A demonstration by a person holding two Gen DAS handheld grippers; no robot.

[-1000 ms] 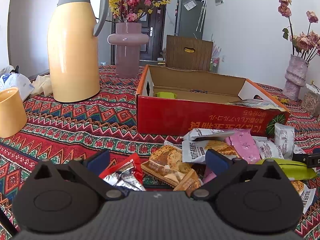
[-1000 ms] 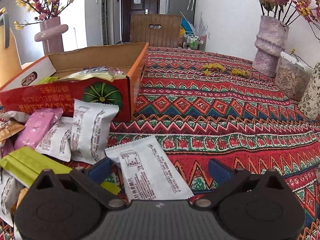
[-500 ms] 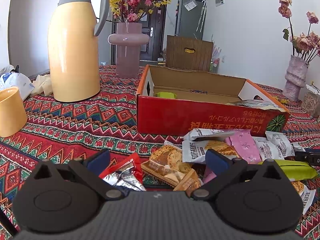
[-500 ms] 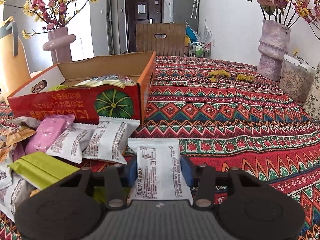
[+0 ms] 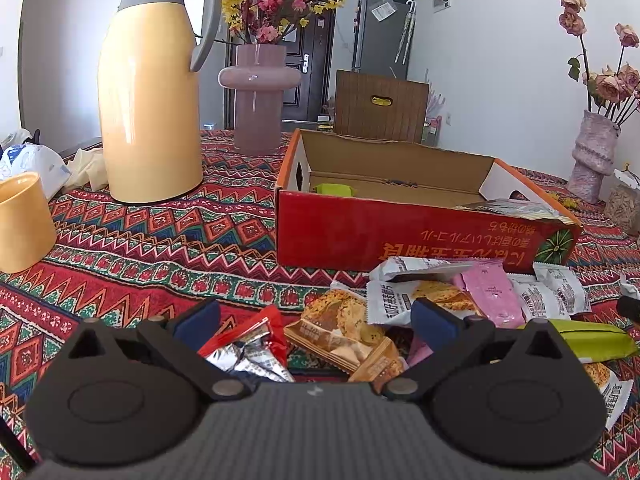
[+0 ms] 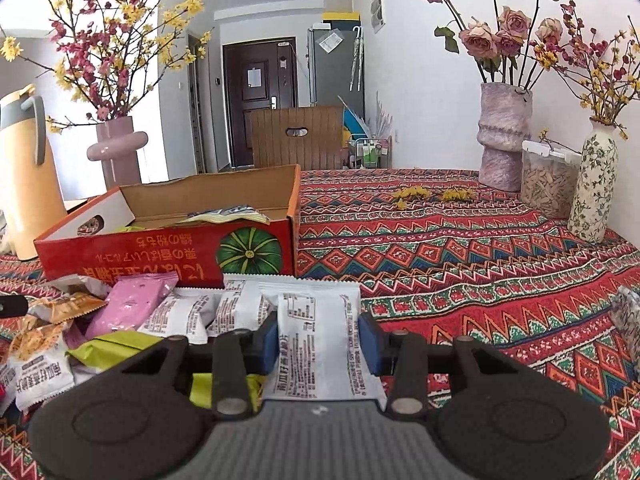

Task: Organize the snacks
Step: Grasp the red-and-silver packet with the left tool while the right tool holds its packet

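Observation:
A red cardboard box (image 5: 400, 236) lies open on the patterned cloth with a few packets inside. In front of it is a heap of snacks: a pink packet (image 5: 490, 292), a biscuit pack (image 5: 344, 328), a red-and-silver wrapper (image 5: 248, 340) and a green packet (image 5: 592, 340). My left gripper (image 5: 316, 320) hangs open just above the wrapper and biscuit pack. My right gripper (image 6: 318, 340) is closing its jaws, its blue pads pressing both sides of a white snack packet (image 6: 316, 312) held off the cloth. The box (image 6: 160, 256) stands ahead to its left.
A yellow thermos jug (image 5: 150, 96), a yellow cup (image 5: 22, 224) and a pink vase (image 5: 260, 96) stand left of the box. To the right are two flower vases (image 6: 504, 136) (image 6: 596, 184) and a seed container (image 6: 548, 180). A wooden chair back (image 6: 296, 136) is behind.
My right gripper went from wide open to closed on the white packet, then lifted it and swung toward the box. The left gripper has kept still.

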